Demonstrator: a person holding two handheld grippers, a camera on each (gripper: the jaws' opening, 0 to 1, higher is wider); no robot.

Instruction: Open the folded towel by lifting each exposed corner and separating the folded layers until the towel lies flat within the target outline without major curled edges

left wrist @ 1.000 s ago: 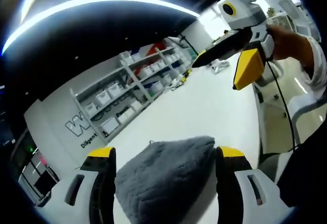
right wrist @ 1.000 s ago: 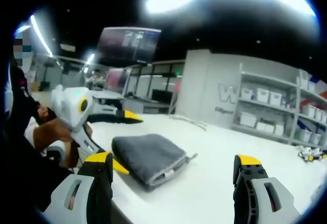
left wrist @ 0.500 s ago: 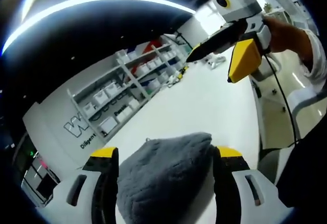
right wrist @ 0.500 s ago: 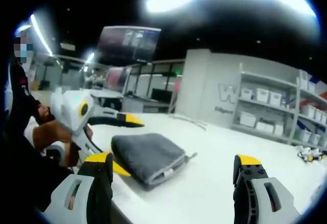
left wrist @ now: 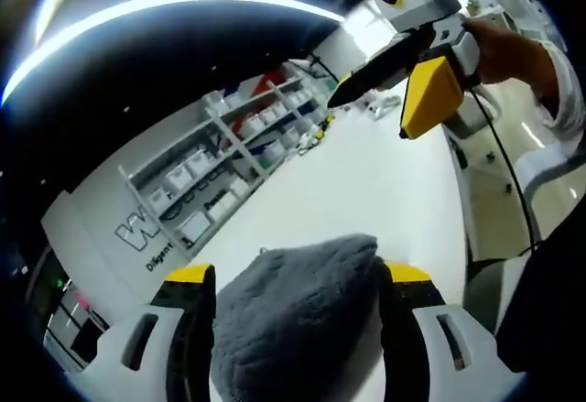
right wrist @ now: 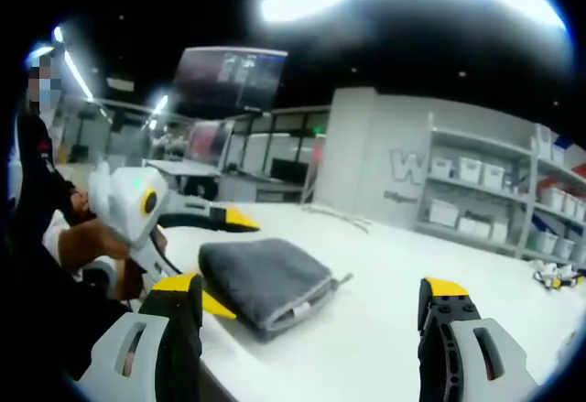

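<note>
The folded grey towel (right wrist: 265, 281) lies on the white surface (right wrist: 385, 329), near the edge of the surface that is closest to the person, and it looks thick, with several layers stacked; a small tag or loop sticks out at its corner toward the shelves. In the left gripper view the same towel (left wrist: 298, 320) fills the space between the two yellow-tipped jaws of the left gripper (left wrist: 298, 274), which stand wide apart on either side of it; the jaws hold nothing, and I cannot tell if they touch the towel's sides. In the right gripper view the left gripper (right wrist: 206, 255) is seen just beside the towel, on the side toward the person, one jaw above the towel's near edge and the other low beside it, and a hand (right wrist: 87, 242) holds its handle. The right gripper (right wrist: 311, 294) has its jaws wide open too and holds nothing; the towel lies ahead of them and apart from them. In the left gripper view this right gripper (left wrist: 385, 91) hangs in the air above the surface, well apart from the towel. Beyond the towel, behind the surface, stand white shelves (right wrist: 494, 205) with storage boxes.
</note>
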